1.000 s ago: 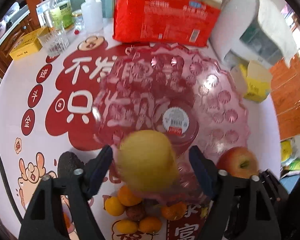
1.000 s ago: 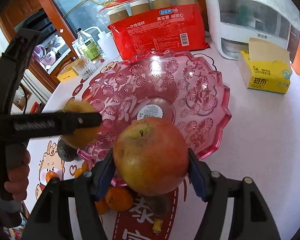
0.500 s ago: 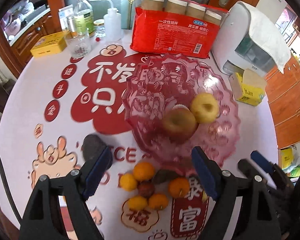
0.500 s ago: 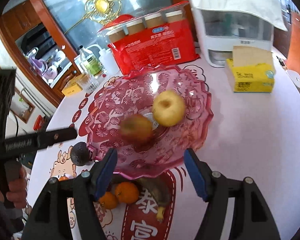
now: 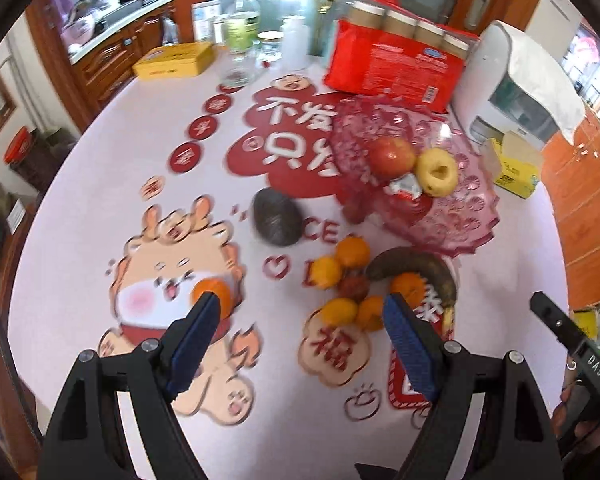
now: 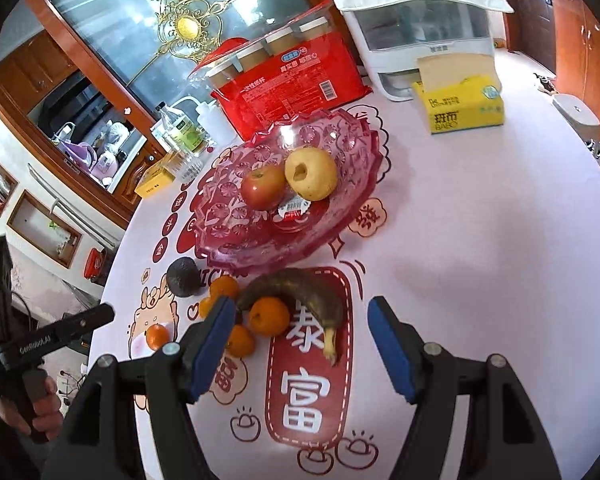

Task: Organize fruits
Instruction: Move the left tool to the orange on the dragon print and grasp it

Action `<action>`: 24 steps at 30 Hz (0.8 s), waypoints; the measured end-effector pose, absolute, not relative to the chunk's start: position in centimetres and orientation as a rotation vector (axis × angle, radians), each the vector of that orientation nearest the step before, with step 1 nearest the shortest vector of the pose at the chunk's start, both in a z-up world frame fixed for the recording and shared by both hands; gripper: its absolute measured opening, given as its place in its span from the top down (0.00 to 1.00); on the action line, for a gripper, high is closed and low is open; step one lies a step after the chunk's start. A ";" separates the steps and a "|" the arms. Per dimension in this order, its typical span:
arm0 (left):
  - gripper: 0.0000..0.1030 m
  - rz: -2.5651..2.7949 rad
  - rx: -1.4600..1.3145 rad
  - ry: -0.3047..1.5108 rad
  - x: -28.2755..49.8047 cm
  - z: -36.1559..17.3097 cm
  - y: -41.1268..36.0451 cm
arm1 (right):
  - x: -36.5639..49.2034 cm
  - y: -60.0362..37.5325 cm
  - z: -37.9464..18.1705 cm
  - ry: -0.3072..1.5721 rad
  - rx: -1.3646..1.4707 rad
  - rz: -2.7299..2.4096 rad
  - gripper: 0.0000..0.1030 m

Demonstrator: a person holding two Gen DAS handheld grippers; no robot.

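Several oranges (image 6: 269,315) beside banana (image 6: 300,286), avocado (image 6: 183,276) near bowl (image 6: 236,240)

Your round table (image 6: 480,280) wears a white cloth with red festive print. At mid-frame in the right wrist view sits the pink glass bowl (image 6: 340,216); below it lie the avocado (image 6: 183,276), blackened banana (image 6: 304,286) and clustered oranges (image 6: 268,315). Upper right stands the yellow tissue box (image 6: 466,110), top centre the red cup pack (image 6: 288,92).

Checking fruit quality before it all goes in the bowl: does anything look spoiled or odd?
Yes. The banana, lying on the table in front of the pink bowl beside the oranges, is almost wholly dark brown, which suggests overripeness. The bowl's barcode sticker is still on.
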State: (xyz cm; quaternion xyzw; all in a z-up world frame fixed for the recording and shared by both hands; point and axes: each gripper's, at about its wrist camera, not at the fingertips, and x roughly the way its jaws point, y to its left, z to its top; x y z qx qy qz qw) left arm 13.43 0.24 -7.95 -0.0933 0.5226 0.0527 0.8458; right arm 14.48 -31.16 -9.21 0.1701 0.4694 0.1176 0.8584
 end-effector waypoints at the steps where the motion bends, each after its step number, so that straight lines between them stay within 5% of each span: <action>1: 0.20 0.120 -0.203 1.102 12.8 -8.0 0.8 | 14.1 -31.1 -9.3 0.987 0.359 0.246 0.33; 24: 0.20 -0.094 -0.088 1.211 12.8 -12.9 10.9 | 7.4 -20.9 -11.6 0.954 0.354 0.043 0.32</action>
